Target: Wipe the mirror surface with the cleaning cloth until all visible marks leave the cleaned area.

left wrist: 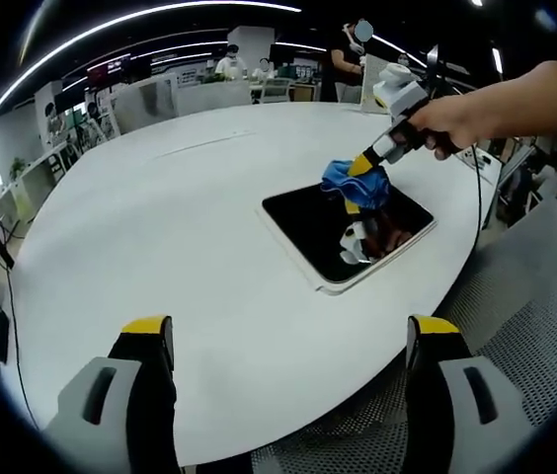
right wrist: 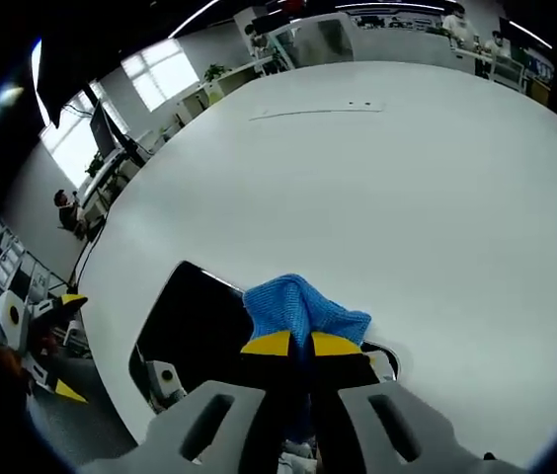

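Pressing a bunched blue cleaning cloth [left wrist: 354, 184] onto the dark rectangular mirror with a white frame [left wrist: 303, 213], the right gripper [left wrist: 366, 162] has its yellow-tipped jaws pinched tight on the fabric, as the right gripper view confirms: the cloth [right wrist: 301, 307] bulges out just ahead of the closed tips [right wrist: 290, 344]. The mirror [right wrist: 195, 321] lies flat on the large white oval table [left wrist: 160, 227], near the edge closest to the person, whose hand [left wrist: 461, 118] grips the tool. The left gripper [left wrist: 288, 341] hovers over bare tabletop, well apart from the mirror, jaws spread wide and holding nothing. The cloth sits at the mirror's far edge, so wiping appears underway, not finished. Reflections cover the glass, and whether marks remain cannot be told; most of the surface probably still needs passes.
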